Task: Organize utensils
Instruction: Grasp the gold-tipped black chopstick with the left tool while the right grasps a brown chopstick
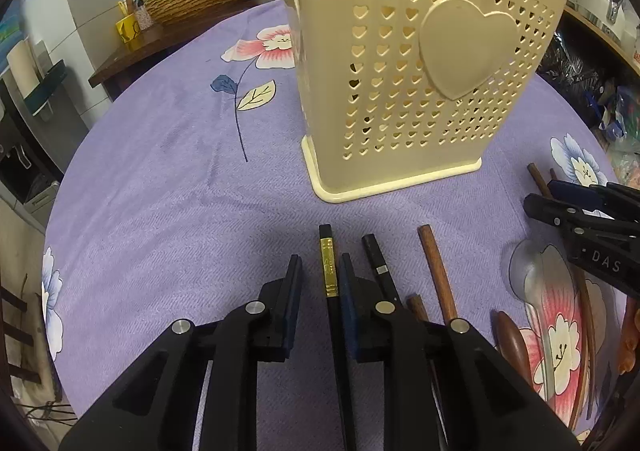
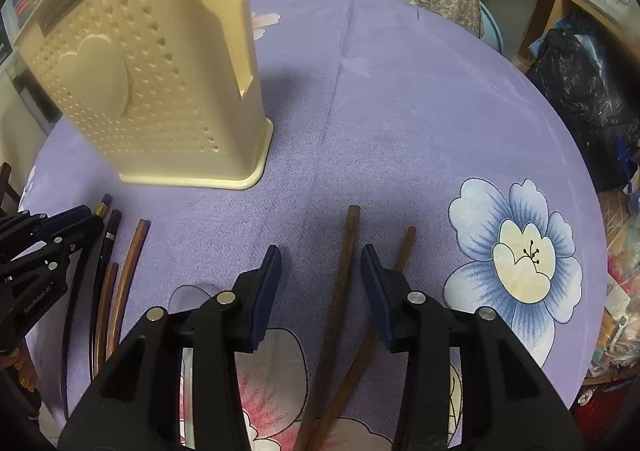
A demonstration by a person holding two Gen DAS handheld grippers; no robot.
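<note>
You are holding your left gripper (image 1: 320,279) low over the purple flowered tablecloth (image 1: 168,191), with its jaws standing narrowly apart around a black chopstick with a gold band (image 1: 329,271). The chopstick is lying against the right-hand pad, while a clear gap is showing between it and the left-hand pad, so you are not clamping it. Just to its right a second black chopstick with a silver ring (image 1: 378,263) is lying on the cloth, and beyond that a brown wooden chopstick (image 1: 438,271), with a shorter brown end (image 1: 416,305) showing near the gripper body. The cream utensil holder (image 1: 416,63), pierced with small hearts, is standing upright on the cloth farther back, slightly right of your left gripper.

You are holding your right gripper (image 2: 320,275) to the right of the other, its jaws partly open. A long brown chopstick (image 2: 344,271) is running between the pads without either pad touching it. A second brown chopstick (image 2: 402,251) is lying just outside the right-hand pad, crossing under it. In the right wrist view the holder is standing far and to the left, well apart from these two sticks. A clear plastic spoon (image 1: 528,275) is resting on the cloth between the two grippers.
</note>
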